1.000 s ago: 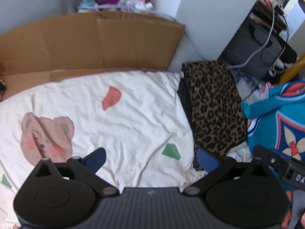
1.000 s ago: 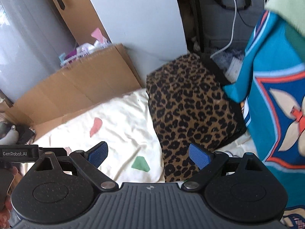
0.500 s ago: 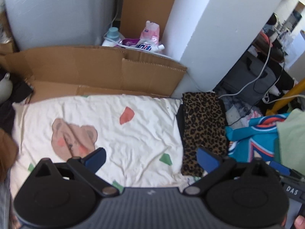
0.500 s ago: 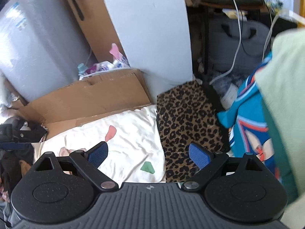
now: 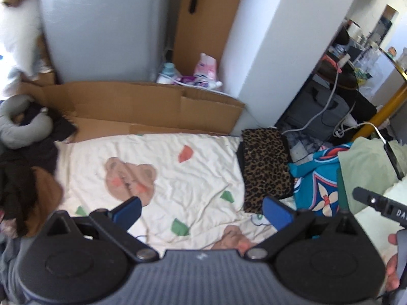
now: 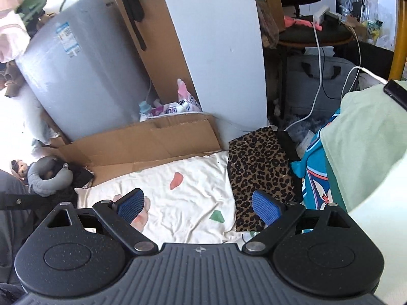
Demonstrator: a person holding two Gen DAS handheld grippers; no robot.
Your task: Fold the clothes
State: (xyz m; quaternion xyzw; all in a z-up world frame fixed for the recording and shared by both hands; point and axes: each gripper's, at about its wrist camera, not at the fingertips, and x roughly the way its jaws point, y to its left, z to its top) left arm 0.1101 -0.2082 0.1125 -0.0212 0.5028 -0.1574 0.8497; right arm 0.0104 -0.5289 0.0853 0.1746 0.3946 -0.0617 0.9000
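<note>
A folded leopard-print garment (image 5: pixel 264 167) (image 6: pixel 259 167) lies at the right edge of a cream bed sheet (image 5: pixel 178 175) (image 6: pixel 183 198) printed with bears and coloured shapes. A teal patterned garment (image 5: pixel 315 178) (image 6: pixel 314 175) and pale green cloth (image 5: pixel 366 165) (image 6: pixel 363 142) are piled to its right. A dark heap of clothes (image 5: pixel 17 178) sits at the sheet's left end. My left gripper (image 5: pixel 201 212) hangs open high above the sheet, holding nothing. My right gripper (image 6: pixel 199 206) is open too, above the sheet near the leopard garment.
Flattened cardboard (image 5: pixel 142 109) (image 6: pixel 142 139) lines the far side of the bed, with bottles and packets (image 5: pixel 193 76) behind it. A grey neck pillow (image 5: pixel 23 127) (image 6: pixel 48 178) lies at the left. A grey bag (image 6: pixel 320 84) and cables stand at the right. A hand (image 5: pixel 393 267) holds the other gripper.
Both grippers have risen and pulled back from the bed, so more of the room shows. The leopard garment looks smaller and farther away. Both stay open.
</note>
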